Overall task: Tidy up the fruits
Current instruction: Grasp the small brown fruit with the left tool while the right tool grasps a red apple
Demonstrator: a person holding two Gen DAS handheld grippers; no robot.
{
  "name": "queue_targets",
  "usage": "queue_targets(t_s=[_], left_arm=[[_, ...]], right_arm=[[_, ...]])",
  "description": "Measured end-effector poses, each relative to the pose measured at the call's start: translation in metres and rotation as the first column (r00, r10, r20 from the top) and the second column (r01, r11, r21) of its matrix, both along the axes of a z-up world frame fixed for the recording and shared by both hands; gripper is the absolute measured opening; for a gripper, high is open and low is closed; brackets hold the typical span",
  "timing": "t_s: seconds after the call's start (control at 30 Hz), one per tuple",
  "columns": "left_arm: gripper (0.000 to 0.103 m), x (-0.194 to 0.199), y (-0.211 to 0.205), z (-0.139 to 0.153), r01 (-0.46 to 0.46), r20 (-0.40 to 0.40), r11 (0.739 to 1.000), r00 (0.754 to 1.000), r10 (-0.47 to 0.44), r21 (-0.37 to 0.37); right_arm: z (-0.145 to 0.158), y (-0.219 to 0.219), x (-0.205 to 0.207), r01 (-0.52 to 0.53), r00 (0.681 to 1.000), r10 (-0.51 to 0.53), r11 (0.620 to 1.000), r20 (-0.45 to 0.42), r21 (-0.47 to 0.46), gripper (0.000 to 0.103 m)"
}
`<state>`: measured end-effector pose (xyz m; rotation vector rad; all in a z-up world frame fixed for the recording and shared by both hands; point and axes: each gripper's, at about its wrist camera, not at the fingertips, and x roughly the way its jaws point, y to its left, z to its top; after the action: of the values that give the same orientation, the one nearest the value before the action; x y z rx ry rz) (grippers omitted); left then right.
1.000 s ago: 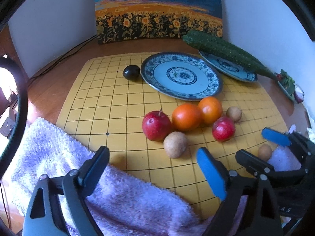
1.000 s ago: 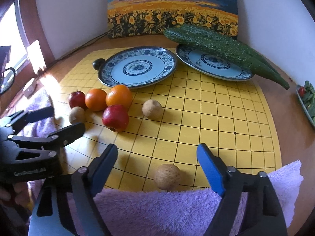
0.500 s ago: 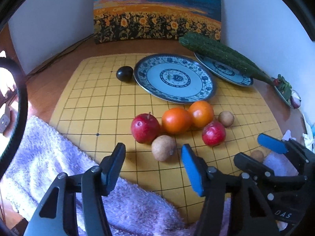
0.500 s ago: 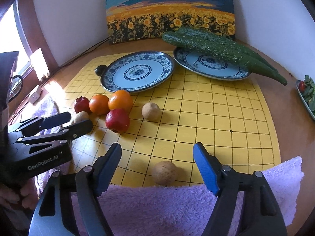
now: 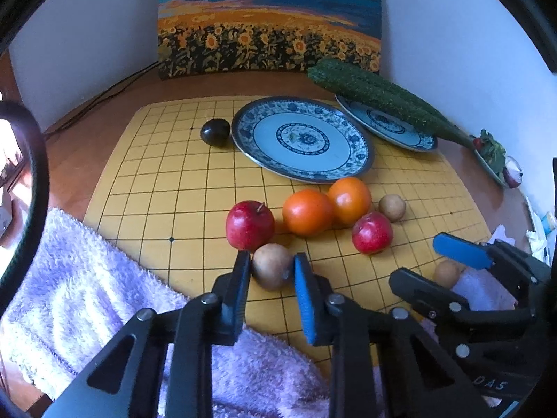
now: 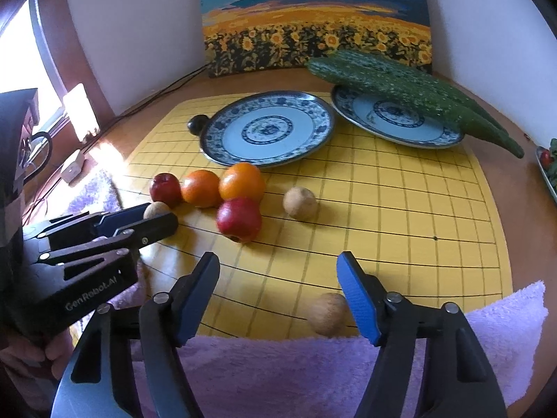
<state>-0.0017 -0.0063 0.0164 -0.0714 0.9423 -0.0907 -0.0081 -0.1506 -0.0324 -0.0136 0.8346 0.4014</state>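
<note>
My left gripper [image 5: 272, 271] is shut on a brown round fruit [image 5: 272, 269] that rests on the yellow grid mat [image 5: 167, 181]; it also shows in the right wrist view [image 6: 156, 210]. Just beyond lie a red apple [image 5: 250, 225], two oranges [image 5: 307, 211] [image 5: 349, 200], a smaller red apple [image 5: 371, 232] and another brown fruit [image 5: 392, 207]. An empty blue-and-white plate [image 5: 301, 138] sits behind them. My right gripper [image 6: 278, 296] is open, with a third brown fruit [image 6: 327, 313] just inside its right finger at the mat's near edge.
A dark fruit [image 5: 215, 132] lies left of the plate. A second plate [image 6: 393, 123] at the back right carries long green cucumbers [image 6: 410, 87]. Purple towels [image 6: 313, 376] [image 5: 87, 289] lie along the near edge. A sunflower painting [image 5: 268, 21] leans on the wall.
My left gripper moved forward and closed its jaws onto the nearest brown fruit. My right gripper shifted left, so the third brown fruit now sits by its right finger.
</note>
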Motion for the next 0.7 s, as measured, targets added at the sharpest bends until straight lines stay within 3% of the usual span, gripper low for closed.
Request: queue_targets(t_s=[0.53, 0.7], left_arm=[[0.026, -0.007, 0.022, 0.008, -0.006, 0.014, 0.998, 1.0, 0.007, -0.058], [0.026, -0.004, 0.024, 0.009, -0.008, 0.01, 0.998, 1.0, 0.009, -0.06]], right_arm=[[-0.003, 0.024, 0.012, -0.012, 0.999, 0.013, 1.0, -0.035, 0.025, 0.044], [-0.003, 0.029, 0.015, -0.014, 0.999, 0.015, 1.0, -0.037, 0.021, 0.042]])
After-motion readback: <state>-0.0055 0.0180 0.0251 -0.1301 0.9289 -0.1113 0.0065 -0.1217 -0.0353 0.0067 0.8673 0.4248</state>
